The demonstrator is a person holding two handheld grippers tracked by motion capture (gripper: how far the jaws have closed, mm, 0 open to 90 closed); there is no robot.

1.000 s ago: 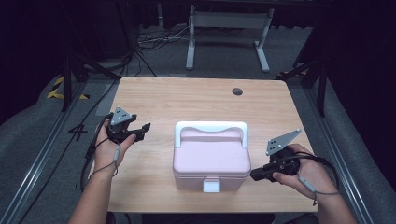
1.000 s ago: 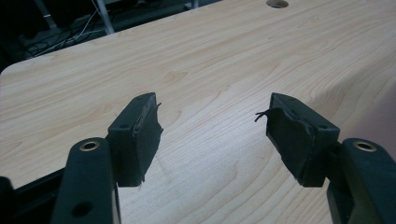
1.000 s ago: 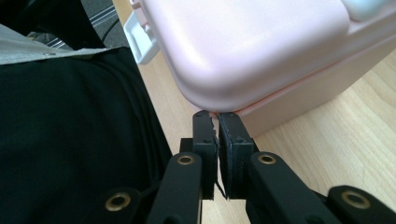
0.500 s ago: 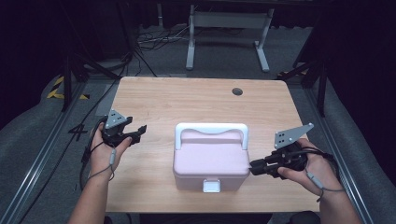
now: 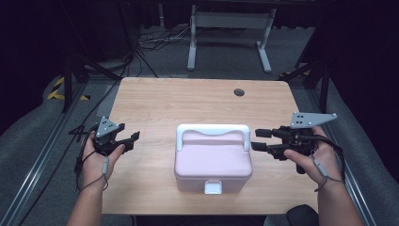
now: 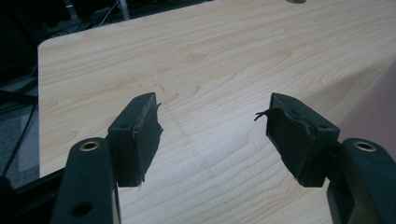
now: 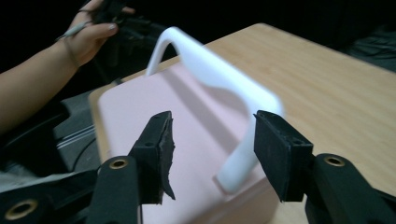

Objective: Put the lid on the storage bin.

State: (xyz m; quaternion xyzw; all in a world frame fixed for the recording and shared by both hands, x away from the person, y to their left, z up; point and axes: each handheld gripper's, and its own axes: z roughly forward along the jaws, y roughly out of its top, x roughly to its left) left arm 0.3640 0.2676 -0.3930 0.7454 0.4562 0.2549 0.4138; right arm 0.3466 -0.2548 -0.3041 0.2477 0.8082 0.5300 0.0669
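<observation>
the right tool [image 5: 256,140] sat just to the right of the pink box [image 5: 212,162], its jaws about half apart and having just been opening, with nothing pressed between them. in the right gripper view the right-hand leg of the white handle [image 7: 219,88] stood up in the gap ahead of the jaws, touching neither pad. the left tool [image 5: 133,137] hung over the near-left part of the counter [image 5: 188,101], jaws wide and empty, well apart from the box; in the left gripper view it looked across bare wood with a sliver of pink at the far right.

the box stood shut in the near middle of the counter, its handle lying toward the far side of the lid, its white latch [image 5: 212,188] facing the near edge.

the step in hand looked like taking the handle. to do it well, the right tool would likely want to come in level with the handle's leg, centre the leg between the pads before closing, and avoid nudging the lid sideways, since the box probably slides easily on smooth wood. the left tool could steady the left wall.

the box sat close to the near edge, so any push toward the person risked tipping it off. far and left of it the wood gave free room; the small round hole [image 5: 239,92] lay far off, out of the way.
</observation>
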